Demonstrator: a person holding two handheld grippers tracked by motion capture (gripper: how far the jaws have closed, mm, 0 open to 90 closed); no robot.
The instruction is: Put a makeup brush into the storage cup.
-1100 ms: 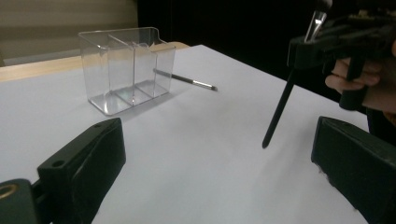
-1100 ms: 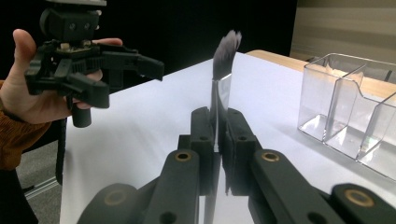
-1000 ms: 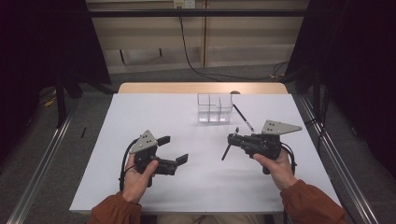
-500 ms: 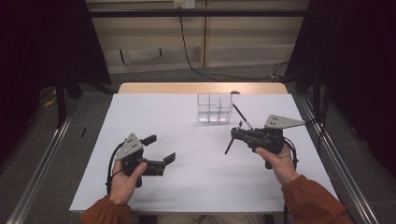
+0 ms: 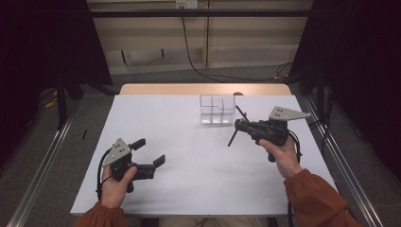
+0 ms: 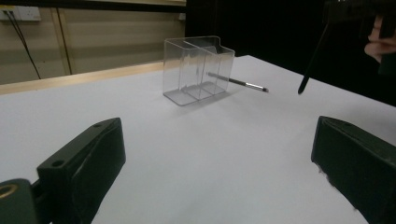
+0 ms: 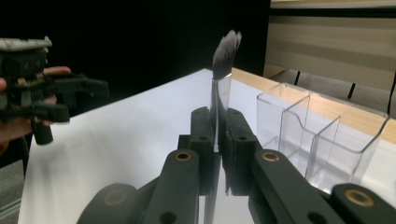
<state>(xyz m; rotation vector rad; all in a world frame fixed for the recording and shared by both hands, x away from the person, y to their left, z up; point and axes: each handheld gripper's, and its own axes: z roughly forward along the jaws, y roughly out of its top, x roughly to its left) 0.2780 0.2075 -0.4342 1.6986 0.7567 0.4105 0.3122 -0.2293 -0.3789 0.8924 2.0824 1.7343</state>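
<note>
Gripping a makeup brush (image 7: 225,51) between clenched jaws, our right gripper (image 5: 238,126) hovers just beside the clear organizer (image 5: 217,109) near the far edge of the white table (image 5: 189,189). The brush stands bristles-up in the right gripper view; from the high view its dark handle slants down toward the tabletop. Our left gripper (image 5: 150,152) waits well apart, jaws spread and holding nothing. A second brush (image 6: 238,82) lies on the table just behind the organizer. We judge the step in hand to be carrying the brush to the organizer; next we must bring it above one compartment, stand it upright and lower it in before letting go. We can read no brand, label or writing anywhere.
</note>
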